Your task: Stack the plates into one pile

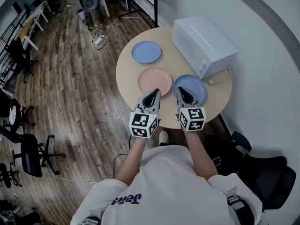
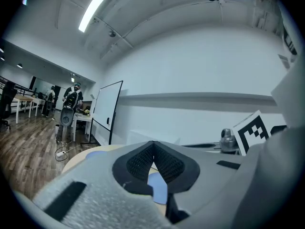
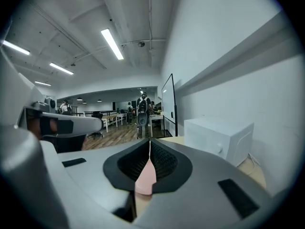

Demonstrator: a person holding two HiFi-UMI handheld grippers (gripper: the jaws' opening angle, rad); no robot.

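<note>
Plates unstacked on table [image 1: 125, 74]: far blue plate [image 1: 146, 52], pink plate [image 1: 155, 80], near blue plate [image 1: 193, 85] by microwave [image 1: 204, 45]. Jaws together, nothing between: left gripper [image 1: 156, 92], right gripper [image 1: 180, 91].

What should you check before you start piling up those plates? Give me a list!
1. Three plates in sight: ok. The far blue plate, pink plate and near blue plate lie apart on the table.
2. A pile started: not ok, no plate lies on another.
3. Left gripper empty: ok, jaws shut on nothing.
4. Right gripper empty: ok, jaws shut on nothing.
5. Jaws open for grabbing: not ok, both are shut.
6. Tips clear above the plates: cannot tell. From the head view they overlap the near rims, but height does not show.
</note>
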